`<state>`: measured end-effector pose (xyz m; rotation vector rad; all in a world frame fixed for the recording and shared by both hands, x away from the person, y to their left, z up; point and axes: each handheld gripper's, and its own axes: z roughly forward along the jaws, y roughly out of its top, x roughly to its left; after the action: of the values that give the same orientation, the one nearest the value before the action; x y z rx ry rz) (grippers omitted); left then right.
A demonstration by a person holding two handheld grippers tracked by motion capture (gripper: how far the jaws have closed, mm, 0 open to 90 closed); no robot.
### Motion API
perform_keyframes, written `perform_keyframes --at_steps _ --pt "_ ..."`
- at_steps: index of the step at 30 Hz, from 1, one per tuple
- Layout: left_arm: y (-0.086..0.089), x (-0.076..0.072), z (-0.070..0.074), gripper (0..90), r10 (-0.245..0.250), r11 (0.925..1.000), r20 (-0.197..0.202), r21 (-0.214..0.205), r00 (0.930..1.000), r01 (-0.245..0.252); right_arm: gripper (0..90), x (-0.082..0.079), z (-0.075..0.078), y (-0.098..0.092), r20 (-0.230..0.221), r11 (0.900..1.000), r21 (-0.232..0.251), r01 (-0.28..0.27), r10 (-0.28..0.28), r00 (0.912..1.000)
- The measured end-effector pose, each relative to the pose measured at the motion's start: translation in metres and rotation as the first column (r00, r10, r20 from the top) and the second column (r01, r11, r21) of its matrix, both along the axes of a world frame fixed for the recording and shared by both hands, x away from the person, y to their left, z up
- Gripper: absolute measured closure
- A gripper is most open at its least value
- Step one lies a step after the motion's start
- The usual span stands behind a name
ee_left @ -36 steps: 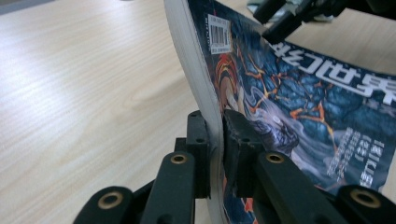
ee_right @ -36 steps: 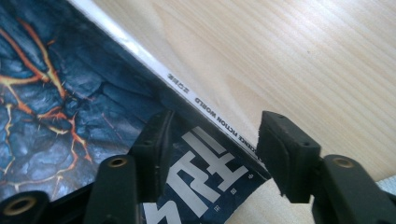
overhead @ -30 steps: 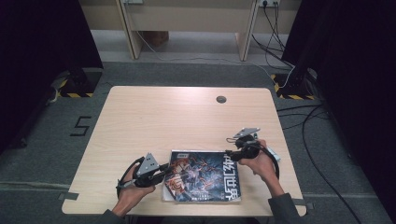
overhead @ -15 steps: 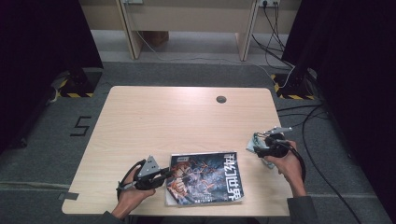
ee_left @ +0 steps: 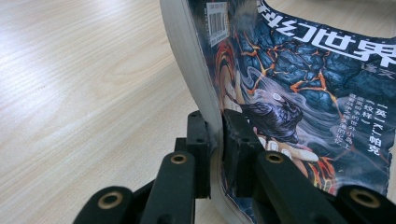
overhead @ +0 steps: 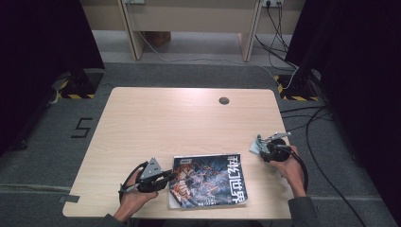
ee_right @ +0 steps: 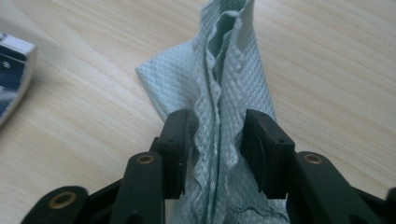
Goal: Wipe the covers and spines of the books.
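Your right tool (overhead: 261, 147) has swung from magazine (overhead: 210, 182) out to worktop (overhead: 189, 123) right edge, jaws just closing on bunched cloth (ee_right: 229, 93). Left tool (ee_left: 214, 140) clamped on magazine's edge, near front. Wipe looks finished; cloth probably set aside next.

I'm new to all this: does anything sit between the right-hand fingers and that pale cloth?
Nothing visible does. The cloth already lies between the right gripper fingers, which have just been closing around it, with bare table on both sides.

Left gripper (overhead: 163, 178) jaws clamped tight, hand low; right gripper (overhead: 261, 146) jaws just closing, near-level.
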<state>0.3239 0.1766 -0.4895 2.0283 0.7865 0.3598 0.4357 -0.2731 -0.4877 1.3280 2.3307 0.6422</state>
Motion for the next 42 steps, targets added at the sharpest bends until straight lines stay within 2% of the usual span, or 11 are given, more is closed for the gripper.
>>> perform_keyframes --at_steps 2,5,11,13,16,19,27,32,35,41,42 --pt "0.000 0.000 0.000 81.0 0.001 1.0000 0.001 0.001 1.0000 -0.001 73.0 0.000 0.001 -0.002 0.002 1.0000 -0.003 0.003 -0.003 1.0000" --pt "0.000 0.000 0.000 80.9 0.001 1.0000 0.004 0.005 1.0000 -0.001 81.2 0.001 0.000 -0.007 0.001 0.9990 0.042 0.014 -0.014 0.9999" --pt "-0.006 -0.002 -0.001 80.7 -0.002 0.9998 0.020 0.018 0.9998 0.001 83.1 -0.001 0.005 -0.003 0.012 0.9958 0.091 0.010 -0.011 0.9999" --pt "-0.007 -0.002 -0.001 80.7 -0.007 0.9998 0.023 0.019 0.9997 0.006 83.1 -0.002 0.014 0.004 0.035 0.9928 0.118 -0.019 0.015 0.9993" --pt "-0.008 -0.002 -0.001 80.7 -0.004 0.9998 0.026 0.022 0.9997 0.004 83.1 -0.007 0.028 0.021 0.077 0.9811 0.176 -0.081 0.069 0.9947" --pt "-0.009 -0.002 -0.001 80.7 -0.005 0.9997 0.032 0.026 0.9995 0.005 82.9 -0.010 0.032 0.042 0.069 0.9703 0.198 -0.138 0.127 0.9895" --pt "-0.011 -0.004 0.001 80.7 -0.025 0.9987 0.063 0.046 0.9977 0.022 82.6 -0.009 0.020 0.075 0.037 0.9649 0.158 -0.209 0.206 0.9778" --pt "-0.011 -0.004 0.001 80.7 -0.024 0.9986 0.063 0.049 0.9977 0.021 82.6 -0.014 0.022 0.087 0.038 0.9600 0.167 -0.225 0.222 0.9744" --pt "-0.012 -0.004 0.001 80.6 -0.023 0.9986 0.064 0.049 0.9977 0.020 82.4 -0.018 0.024 0.096 0.049 0.9518 0.178 -0.250 0.245 0.9683" --pt "-0.012 -0.004 0.001 80.2 -0.024 0.9981 0.070 0.058 0.9973 0.019 82.0 -0.029 0.036 0.126 0.084 0.9177 0.216 -0.333 0.323 0.9428" --pt "-0.012 -0.005 0.001 80.1 -0.023 0.9979 0.072 0.063 0.9972 0.018 81.9 -0.029 0.037 0.129 0.089 0.9156 0.213 -0.341 0.330 0.9400"
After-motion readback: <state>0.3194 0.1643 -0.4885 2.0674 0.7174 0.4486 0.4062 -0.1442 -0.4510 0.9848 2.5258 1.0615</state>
